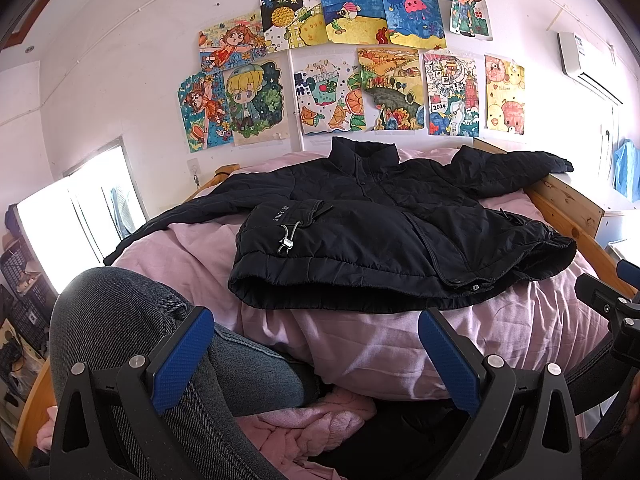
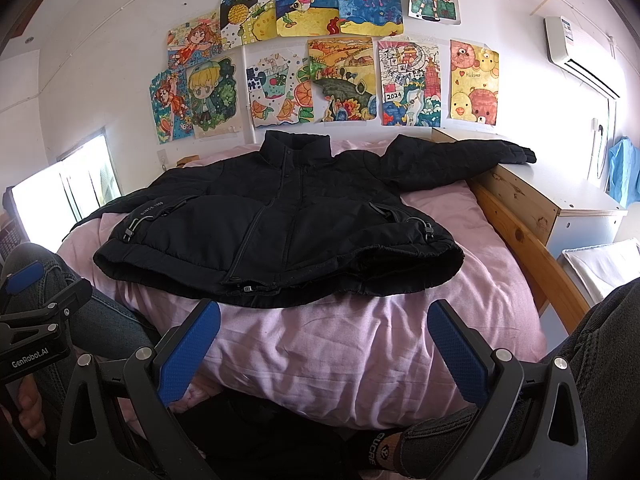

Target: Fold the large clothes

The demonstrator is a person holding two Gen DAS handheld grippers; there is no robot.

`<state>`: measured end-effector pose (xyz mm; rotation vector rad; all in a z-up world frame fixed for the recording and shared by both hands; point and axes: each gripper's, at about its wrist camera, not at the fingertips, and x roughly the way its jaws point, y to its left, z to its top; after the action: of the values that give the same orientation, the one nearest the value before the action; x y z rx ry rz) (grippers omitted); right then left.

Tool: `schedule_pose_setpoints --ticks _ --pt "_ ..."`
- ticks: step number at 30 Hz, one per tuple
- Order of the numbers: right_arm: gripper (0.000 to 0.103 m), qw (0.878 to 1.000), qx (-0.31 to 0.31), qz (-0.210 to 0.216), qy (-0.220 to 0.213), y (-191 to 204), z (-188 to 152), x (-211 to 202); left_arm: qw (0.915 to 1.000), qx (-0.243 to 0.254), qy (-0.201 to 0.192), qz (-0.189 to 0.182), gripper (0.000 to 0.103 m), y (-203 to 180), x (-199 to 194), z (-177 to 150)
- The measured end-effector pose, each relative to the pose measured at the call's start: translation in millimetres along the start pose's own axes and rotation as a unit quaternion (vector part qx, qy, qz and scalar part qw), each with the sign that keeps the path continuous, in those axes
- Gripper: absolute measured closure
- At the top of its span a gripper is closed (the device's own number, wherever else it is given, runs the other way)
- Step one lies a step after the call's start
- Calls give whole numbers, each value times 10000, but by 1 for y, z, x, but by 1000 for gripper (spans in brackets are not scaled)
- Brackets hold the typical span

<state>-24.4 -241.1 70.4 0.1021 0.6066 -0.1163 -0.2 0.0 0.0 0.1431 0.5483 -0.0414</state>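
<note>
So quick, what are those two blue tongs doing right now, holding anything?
Left tongs: open, holding nothing, short of the black jacket.
Right tongs: open, holding nothing.

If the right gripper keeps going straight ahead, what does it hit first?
Probably the pink bedding just ahead of the open right gripper, then the black jacket hem; depth is hard to judge.

Black quilted jacket (image 2: pixel 280 216) with small pale lettering on the chest and grey cord pulls. Pale pink sheet (image 2: pixel 340 344) across the bed. Blue textured pads (image 1: pixel 182 360) on black grippers. Dark grey denim over the knee (image 1: pixel 132 320). Honey-coloured knotty wood along the bed frame (image 2: pixel 520 240). Bright multicoloured drawings (image 1: pixel 340 76) on a white wall (image 1: pixel 120 80).
</note>
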Motion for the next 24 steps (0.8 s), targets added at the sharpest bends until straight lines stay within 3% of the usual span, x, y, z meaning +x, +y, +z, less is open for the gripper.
schedule_pose_setpoints --ticks 8,16,20,24 --pt "1 9996 24 25 275 -1 3 12 9996 30 255 -94 0 -4 9 7" --pt "1 9980 37 -94 616 -8 32 16 9980 333 380 -387 0 -8 22 47" --pt "1 9980 -188 -268 543 -12 55 11 9970 469 328 -526 0 -12 28 72" --pt "1 9969 -572 -438 331 -12 89 4 9936 479 530 -880 0 -17 48 102"
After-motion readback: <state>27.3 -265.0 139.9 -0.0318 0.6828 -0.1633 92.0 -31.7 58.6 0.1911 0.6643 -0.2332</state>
